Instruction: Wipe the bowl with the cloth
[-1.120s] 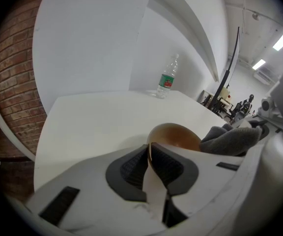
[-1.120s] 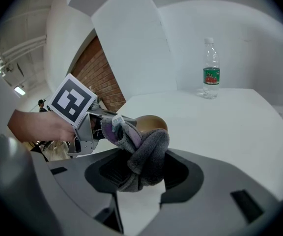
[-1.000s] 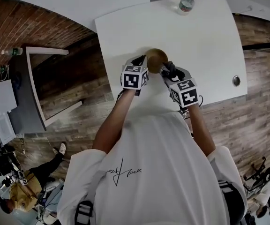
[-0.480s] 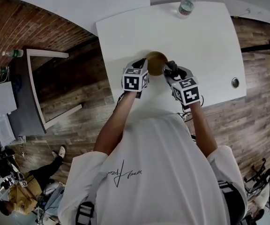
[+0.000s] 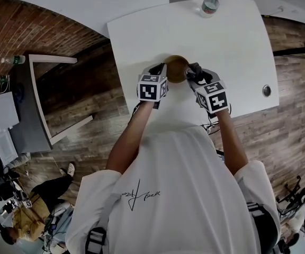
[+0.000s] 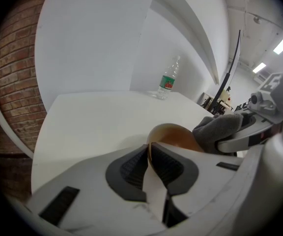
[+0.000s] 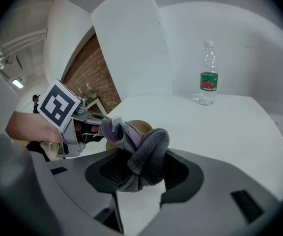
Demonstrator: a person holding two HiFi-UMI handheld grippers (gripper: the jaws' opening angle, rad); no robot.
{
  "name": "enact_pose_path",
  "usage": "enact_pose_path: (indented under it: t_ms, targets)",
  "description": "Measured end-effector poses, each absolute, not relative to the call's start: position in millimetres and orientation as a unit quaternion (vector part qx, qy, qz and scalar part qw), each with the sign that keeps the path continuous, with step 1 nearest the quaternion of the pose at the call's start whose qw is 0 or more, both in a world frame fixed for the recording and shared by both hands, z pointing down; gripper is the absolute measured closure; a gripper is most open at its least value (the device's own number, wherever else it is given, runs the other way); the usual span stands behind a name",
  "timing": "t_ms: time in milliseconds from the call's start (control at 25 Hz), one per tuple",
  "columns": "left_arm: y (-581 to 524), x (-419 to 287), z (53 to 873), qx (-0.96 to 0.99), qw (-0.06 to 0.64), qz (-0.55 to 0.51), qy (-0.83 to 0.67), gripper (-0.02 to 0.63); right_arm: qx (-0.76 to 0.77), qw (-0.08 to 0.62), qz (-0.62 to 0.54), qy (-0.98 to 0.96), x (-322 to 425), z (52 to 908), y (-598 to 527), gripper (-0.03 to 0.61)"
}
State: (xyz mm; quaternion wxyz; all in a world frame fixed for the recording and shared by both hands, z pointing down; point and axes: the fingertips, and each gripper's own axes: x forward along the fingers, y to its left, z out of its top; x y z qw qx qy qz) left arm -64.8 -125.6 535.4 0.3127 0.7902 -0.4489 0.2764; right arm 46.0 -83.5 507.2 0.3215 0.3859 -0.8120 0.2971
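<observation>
1. Right gripper (image 7: 137, 173) has edged slightly away from the person along the bowl's right side, with the grey cloth (image 7: 144, 149) clamped in its jaws. The left gripper (image 6: 149, 156) stays put, pinching the rim of the bowl (image 6: 176, 134).
2. The bowl sits near the table's (image 5: 232, 41) near edge (left of middle).
3. Risk, I'd guess: a hard wipe twists the thin rim out of that pinch, or the bunched cloth slips free.

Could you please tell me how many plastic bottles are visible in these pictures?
2. One water bottle stands at the white table's far edge; another bottle is on the grey desk at left. More may be hidden there.
</observation>
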Motion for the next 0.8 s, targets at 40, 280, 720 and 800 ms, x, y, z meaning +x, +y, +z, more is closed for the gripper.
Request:
enact_pose_path:
  t_ms: [40, 280, 720, 800]
  targets:
    - [-125.5, -64.7, 535.1, 0.790, 0.313, 0.277, -0.449, 0.580, 0.386, 0.322, 0.296, -0.812, 46.5, 506.9, -84.3, 0.397]
    - [-125.4, -64.9, 534.6, 0.790, 0.314, 0.276, -0.449, 0.580, 0.382, 0.327, 0.291, -0.814, 46.6, 506.6, -89.0, 0.397]
    - [-125.5, -66.6, 533.6, 0.789, 0.314, 0.276, -0.450, 0.577, 0.365, 0.345, 0.274, -0.820, 43.7, 504.9, -98.3, 0.397]
    - [-125.8, -67.7, 534.2, 0.789, 0.313, 0.277, -0.450, 0.578, 0.360, 0.349, 0.271, -0.821, 42.2, 505.3, -99.6, 0.397]
